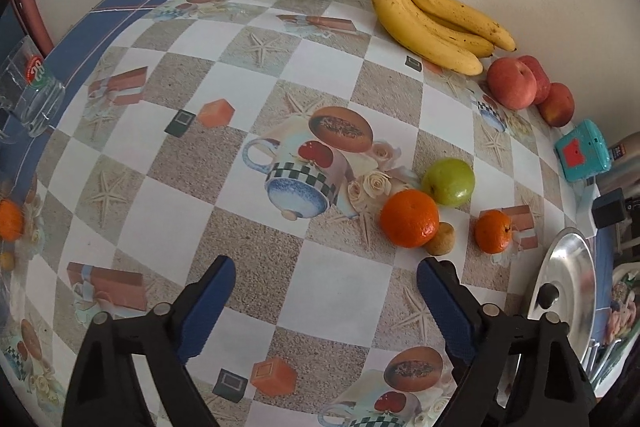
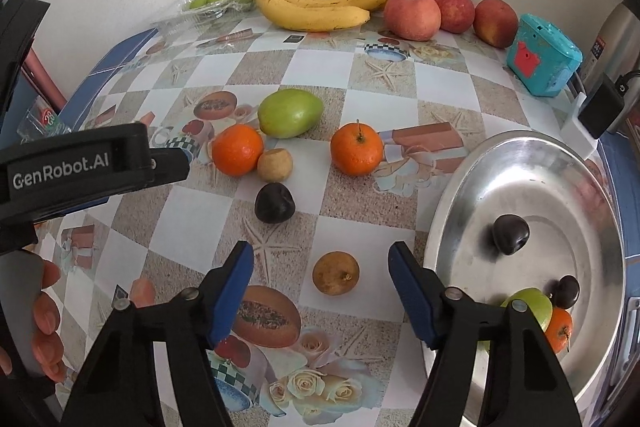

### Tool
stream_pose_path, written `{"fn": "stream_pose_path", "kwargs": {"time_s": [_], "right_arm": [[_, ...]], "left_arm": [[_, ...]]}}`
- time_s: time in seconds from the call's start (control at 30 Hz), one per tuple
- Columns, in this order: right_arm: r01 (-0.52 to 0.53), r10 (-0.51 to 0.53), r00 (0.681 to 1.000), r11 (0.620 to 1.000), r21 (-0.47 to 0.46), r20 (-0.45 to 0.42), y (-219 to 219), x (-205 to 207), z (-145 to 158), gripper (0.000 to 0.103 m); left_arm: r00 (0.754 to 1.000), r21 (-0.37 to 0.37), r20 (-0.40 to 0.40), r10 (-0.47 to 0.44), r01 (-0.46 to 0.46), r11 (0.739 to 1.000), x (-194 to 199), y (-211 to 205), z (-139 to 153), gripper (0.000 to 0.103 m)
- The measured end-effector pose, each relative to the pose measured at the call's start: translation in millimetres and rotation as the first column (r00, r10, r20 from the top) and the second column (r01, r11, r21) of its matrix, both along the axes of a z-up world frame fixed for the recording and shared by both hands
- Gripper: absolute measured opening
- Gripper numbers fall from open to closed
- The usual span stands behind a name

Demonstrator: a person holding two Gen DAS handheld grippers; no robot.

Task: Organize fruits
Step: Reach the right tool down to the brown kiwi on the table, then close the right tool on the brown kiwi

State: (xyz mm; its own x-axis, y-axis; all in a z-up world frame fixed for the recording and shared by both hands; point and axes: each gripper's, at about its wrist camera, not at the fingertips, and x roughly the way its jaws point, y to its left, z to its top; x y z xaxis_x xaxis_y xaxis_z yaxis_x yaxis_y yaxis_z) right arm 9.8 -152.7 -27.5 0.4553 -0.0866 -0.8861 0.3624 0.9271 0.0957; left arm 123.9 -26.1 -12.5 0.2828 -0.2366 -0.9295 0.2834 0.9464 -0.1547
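Observation:
My right gripper point(image 2: 322, 253) hangs open over the table, with a small brown fruit point(image 2: 335, 273) lying between its blue fingers; the pads stand clear of it. To its right a steel bowl point(image 2: 560, 187) holds two dark plums point(image 2: 510, 235), a green fruit point(image 2: 528, 301) and an orange point(image 2: 560, 323). Beyond lie a dark plum point(image 2: 275, 203), two oranges point(image 2: 356, 147), a green fruit point(image 2: 290, 113) and a second brown fruit point(image 2: 274, 165). My left gripper point(image 1: 326, 267) is open over bare tablecloth, left of an orange point(image 1: 409, 218) and the green fruit point(image 1: 450, 181).
Bananas point(image 2: 320, 3) and three red apples point(image 2: 412, 15) line the wall. A clear plastic tray point(image 2: 216, 1) of green fruit sits at the back left, with a teal box point(image 2: 544, 55) and a flask point(image 2: 616, 39) at the back right. A glass point(image 1: 36, 87) stands by the table's left edge.

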Motion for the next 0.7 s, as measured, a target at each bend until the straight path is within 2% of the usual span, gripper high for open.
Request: {"fn": "stream_pose_path", "kwargs": {"time_s": [0.13,0.7], "right_arm": [[0.002,-0.002,1.0,1.0,0.016,-0.016,-3,0,-7,0.071],[0.027,-0.025,0.999,0.999,0.043,-0.044,-11,-2,-20,0.039]], "left_arm": [[1.0,0.006,-0.003,-0.005,0.005,1.0,-1,-3,-2,0.092],[1.0,0.012,0.0,-0.023,0.023,1.0,-5,-10,-4,0.092]]}}
